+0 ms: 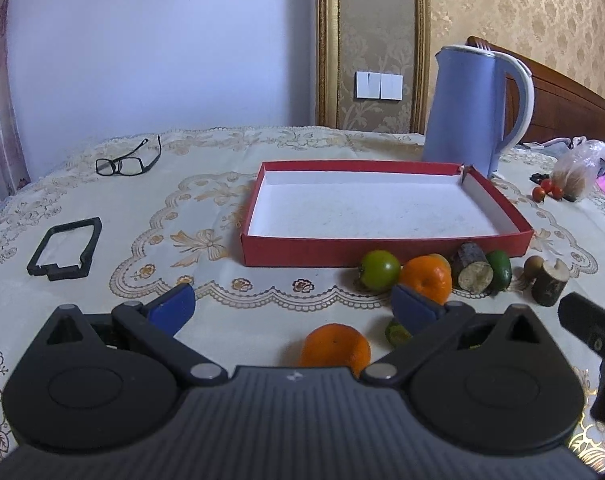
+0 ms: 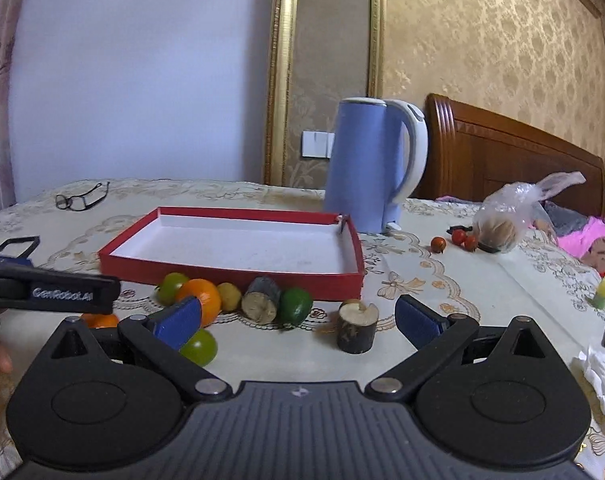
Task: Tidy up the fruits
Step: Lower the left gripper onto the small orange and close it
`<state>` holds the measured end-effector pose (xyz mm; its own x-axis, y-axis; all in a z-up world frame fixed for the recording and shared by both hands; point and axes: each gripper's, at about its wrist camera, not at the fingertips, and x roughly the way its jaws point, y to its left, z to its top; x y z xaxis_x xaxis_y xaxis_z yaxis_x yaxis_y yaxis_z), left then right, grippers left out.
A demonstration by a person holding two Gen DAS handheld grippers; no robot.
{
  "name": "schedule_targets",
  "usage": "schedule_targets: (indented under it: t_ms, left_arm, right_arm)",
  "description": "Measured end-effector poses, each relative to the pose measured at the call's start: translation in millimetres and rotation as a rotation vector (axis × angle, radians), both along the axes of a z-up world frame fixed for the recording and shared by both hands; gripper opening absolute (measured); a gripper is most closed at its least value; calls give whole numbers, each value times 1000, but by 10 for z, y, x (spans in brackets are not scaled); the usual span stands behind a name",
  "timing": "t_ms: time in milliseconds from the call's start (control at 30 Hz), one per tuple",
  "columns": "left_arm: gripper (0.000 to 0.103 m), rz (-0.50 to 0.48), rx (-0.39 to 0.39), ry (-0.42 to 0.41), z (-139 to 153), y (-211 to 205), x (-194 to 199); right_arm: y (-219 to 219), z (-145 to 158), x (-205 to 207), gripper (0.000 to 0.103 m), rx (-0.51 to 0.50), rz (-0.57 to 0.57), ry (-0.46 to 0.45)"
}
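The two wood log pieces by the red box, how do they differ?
The log piece nearest the box lies on its side, cut face toward the camera; the other log piece stands upright, cut face up. The lying one sits among the fruit; the upright one stands apart. Both have dark bark and pale cut wood.

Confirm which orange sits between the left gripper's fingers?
The lone orange nearest the camera; the other orange sits farther off by the red box.
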<state>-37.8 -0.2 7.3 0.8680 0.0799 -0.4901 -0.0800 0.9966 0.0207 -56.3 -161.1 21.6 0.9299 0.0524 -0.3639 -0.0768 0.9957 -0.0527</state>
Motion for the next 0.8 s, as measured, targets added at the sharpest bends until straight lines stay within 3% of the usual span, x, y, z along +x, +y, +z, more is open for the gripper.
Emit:
schedule_targets:
  t_ms: [233, 800]
  left_arm:
    - [103, -24, 17, 13, -58, -54, -51]
    - [103, -27, 37, -1, -96, -18, -63]
  right_arm:
    - [111, -59, -155, 103, -45, 11, -19]
    - [84, -109, -86, 103, -54, 27, -2]
